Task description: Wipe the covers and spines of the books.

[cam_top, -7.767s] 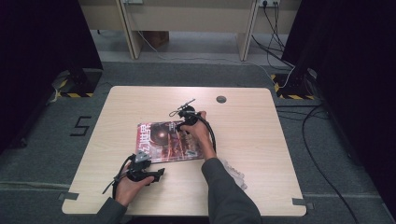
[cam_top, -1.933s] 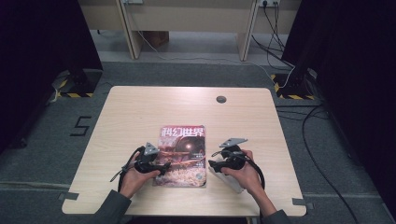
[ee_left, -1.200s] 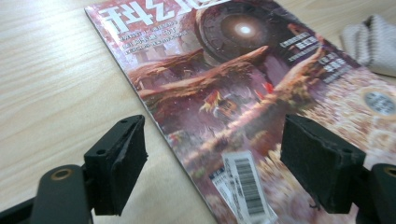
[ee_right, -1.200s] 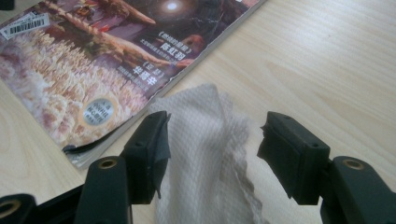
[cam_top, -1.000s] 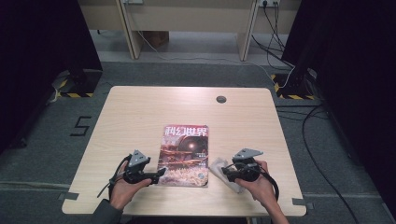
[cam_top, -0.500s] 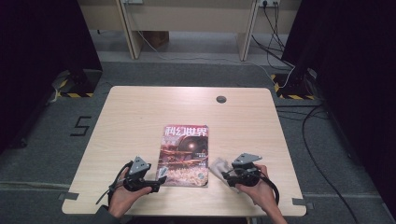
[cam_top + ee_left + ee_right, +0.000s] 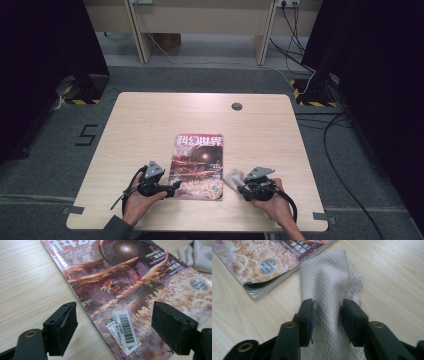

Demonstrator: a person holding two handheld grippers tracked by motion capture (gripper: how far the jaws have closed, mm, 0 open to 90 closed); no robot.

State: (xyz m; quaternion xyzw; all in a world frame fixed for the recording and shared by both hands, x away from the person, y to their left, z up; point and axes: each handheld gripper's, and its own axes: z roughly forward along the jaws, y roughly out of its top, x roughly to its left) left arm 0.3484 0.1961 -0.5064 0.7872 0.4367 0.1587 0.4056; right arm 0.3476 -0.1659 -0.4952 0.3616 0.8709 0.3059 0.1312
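Two grippers, one magazine: both hands now sit at the near edge of the table point(image 7: 150, 115), drawn back from where they worked seconds ago.
Magazine point(image 7: 198, 166): lies flat and closed, cover up, squared to the table edge where earlier it lay askew; its near left corner with the barcode label point(image 7: 124, 329) rests between and just beyond the left jaws.
Cloth point(image 7: 329, 290): a pale waffle-weave rag, pinched between the right jaws, its free end spread ahead of them and just beside the magazine's near right corner.
Left gripper point(image 7: 120, 327): jaws wide apart, holding nothing, straddling the magazine's spine edge from above.
Right gripper point(image 7: 327, 311): jaws clamped on the cloth, now off the cover and on bare wood.
Change: over the last second both grippers slide toward the person and settle.
Meaning: the straightening and wiping look finished; judging by the pullback, the work is at or near its end.
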